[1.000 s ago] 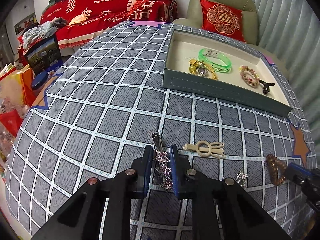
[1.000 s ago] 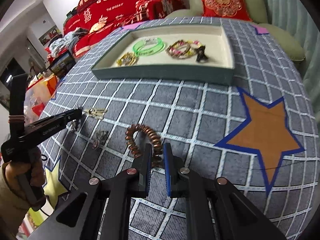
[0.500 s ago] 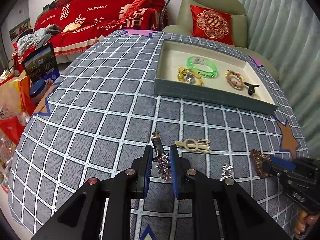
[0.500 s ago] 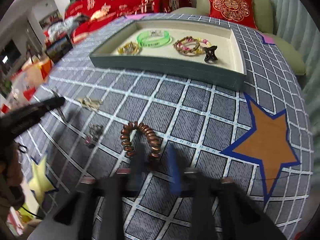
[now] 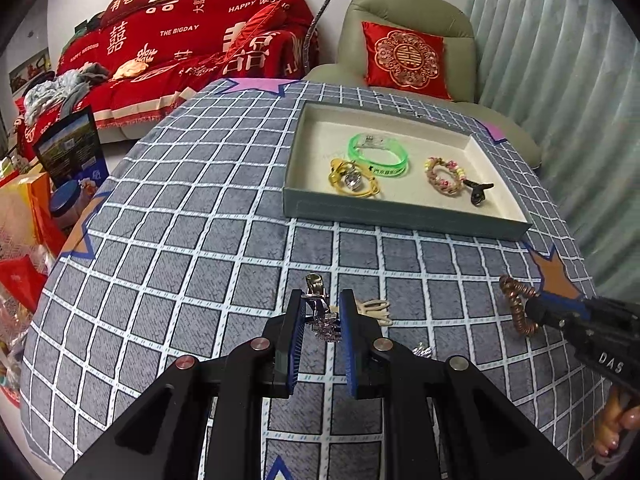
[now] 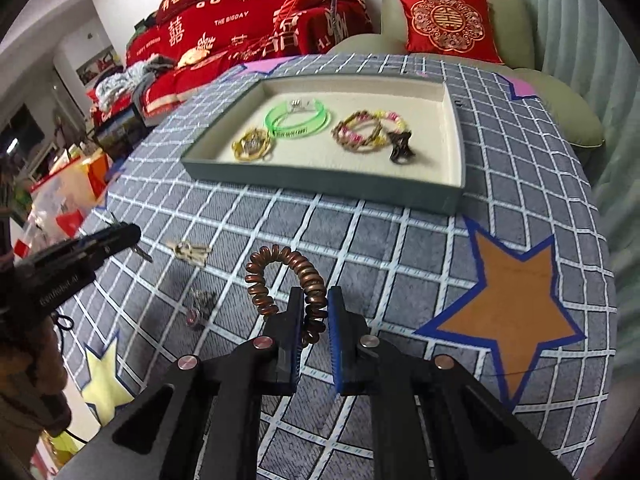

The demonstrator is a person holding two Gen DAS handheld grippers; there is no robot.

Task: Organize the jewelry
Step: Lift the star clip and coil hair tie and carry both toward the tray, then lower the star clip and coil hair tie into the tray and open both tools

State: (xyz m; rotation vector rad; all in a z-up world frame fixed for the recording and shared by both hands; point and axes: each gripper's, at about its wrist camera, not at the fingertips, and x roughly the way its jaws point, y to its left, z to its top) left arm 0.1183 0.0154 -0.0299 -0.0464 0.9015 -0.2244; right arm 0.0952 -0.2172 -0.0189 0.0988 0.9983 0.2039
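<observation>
Left wrist view: left gripper [image 5: 322, 316] pinches a sparkly hair clip [image 5: 320, 312], right gripper [image 6: 314, 312] clamps a copper coil hair tie [image 6: 286, 280] — both clear of the tablecloth [image 5: 180, 240], seemingly bound for the tray [image 6: 320, 184].

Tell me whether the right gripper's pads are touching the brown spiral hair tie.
Touching. The right wrist view shows the right gripper with both blue pads pressed against one side of the brown spiral hair tie, whose loop stands up past the fingertips.
</observation>
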